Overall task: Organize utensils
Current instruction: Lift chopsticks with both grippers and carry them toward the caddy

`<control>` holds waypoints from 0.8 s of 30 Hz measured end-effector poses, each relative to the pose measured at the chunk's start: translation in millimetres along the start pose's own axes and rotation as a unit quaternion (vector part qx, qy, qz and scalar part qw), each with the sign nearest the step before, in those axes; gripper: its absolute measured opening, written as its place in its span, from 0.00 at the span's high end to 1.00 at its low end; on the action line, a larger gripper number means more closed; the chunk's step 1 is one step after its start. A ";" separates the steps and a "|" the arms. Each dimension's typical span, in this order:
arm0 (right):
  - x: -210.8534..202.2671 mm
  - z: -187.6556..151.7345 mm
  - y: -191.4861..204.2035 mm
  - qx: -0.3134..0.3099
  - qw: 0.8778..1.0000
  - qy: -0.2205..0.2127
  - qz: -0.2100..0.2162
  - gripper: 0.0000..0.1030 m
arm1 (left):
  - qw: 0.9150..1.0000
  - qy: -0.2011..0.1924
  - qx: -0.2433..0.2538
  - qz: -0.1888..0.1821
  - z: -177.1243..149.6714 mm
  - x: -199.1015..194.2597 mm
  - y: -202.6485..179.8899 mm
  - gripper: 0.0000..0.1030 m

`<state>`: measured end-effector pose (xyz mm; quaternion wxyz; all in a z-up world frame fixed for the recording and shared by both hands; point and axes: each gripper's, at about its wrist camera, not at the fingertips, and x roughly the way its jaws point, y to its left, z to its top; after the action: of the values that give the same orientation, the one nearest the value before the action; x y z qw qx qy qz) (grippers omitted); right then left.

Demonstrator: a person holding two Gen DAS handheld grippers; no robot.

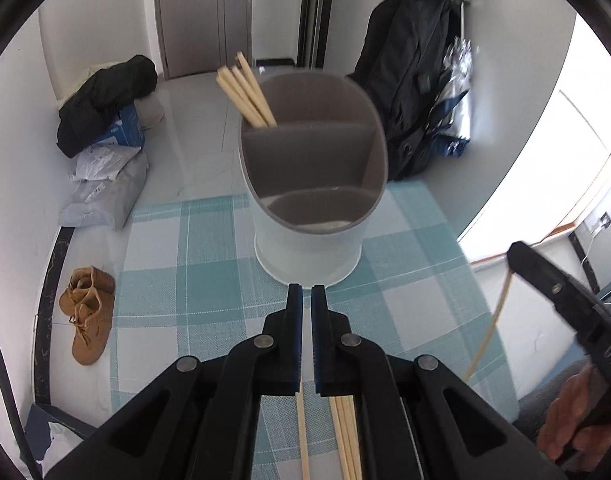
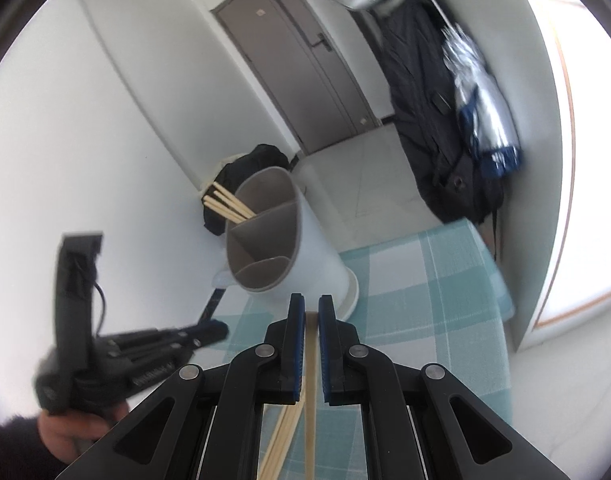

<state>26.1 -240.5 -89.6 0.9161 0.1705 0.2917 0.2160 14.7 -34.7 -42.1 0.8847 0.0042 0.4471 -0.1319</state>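
I am working with two grippers over a teal-and-white checked tablecloth (image 1: 209, 248).

Left gripper (image 1: 307, 289): I am holding its jaws fully closed, blue pads nearly meeting at lower centre of the left wrist view. One chopstick (image 1: 303, 432) is showing below the jaws in line with the gap; whether the pads are pinching it I cannot tell.

Right gripper (image 2: 312, 308): I am keeping its jaws almost closed on one held chopstick (image 2: 310, 400), which is running down between the blue pads at lower centre of the right wrist view. In the left wrist view this gripper is appearing at the right edge, with its stick hanging below it.

Utensil holder (image 1: 309, 240): one white cylinder with a grey insert is standing on the cloth at frame centre, just beyond my left fingertips. I am counting three compartments. The far-left compartment is containing four standing chopsticks (image 1: 247, 94), leaning toward the upper left. The other two compartments are showing no contents.

Loose chopsticks (image 1: 347, 440): a bundle of about three is lying on the cloth at bottom centre, partly covered by the gripper body.

One pair of tan boots (image 1: 87, 312) is lying at lower left on the floor.
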 end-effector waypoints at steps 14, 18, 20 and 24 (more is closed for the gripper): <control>4.2 -4.9 -0.8 0.010 1.000 0.006 -0.013 0.94 | 0.990 0.142 -0.010 0.003 -16.5 99.8 28.9 0.49; 8.9 -4.5 -14.5 0.036 0.999 0.013 -0.019 0.94 | 0.984 0.175 0.004 0.020 -20.4 126.7 23.0 0.49; 10.1 -4.0 -20.1 0.047 0.999 0.015 -0.020 0.94 | 0.982 0.185 0.017 0.028 -22.1 135.2 18.8 0.49; 10.6 0.7 -33.4 0.067 0.998 0.010 -0.017 0.94 | 0.982 0.183 0.036 0.041 -16.1 136.8 13.3 0.49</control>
<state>44.2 -263.8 -108.5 0.9029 0.2246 0.3181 0.1818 82.5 -51.3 -161.5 0.7917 0.0787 0.5960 -0.1082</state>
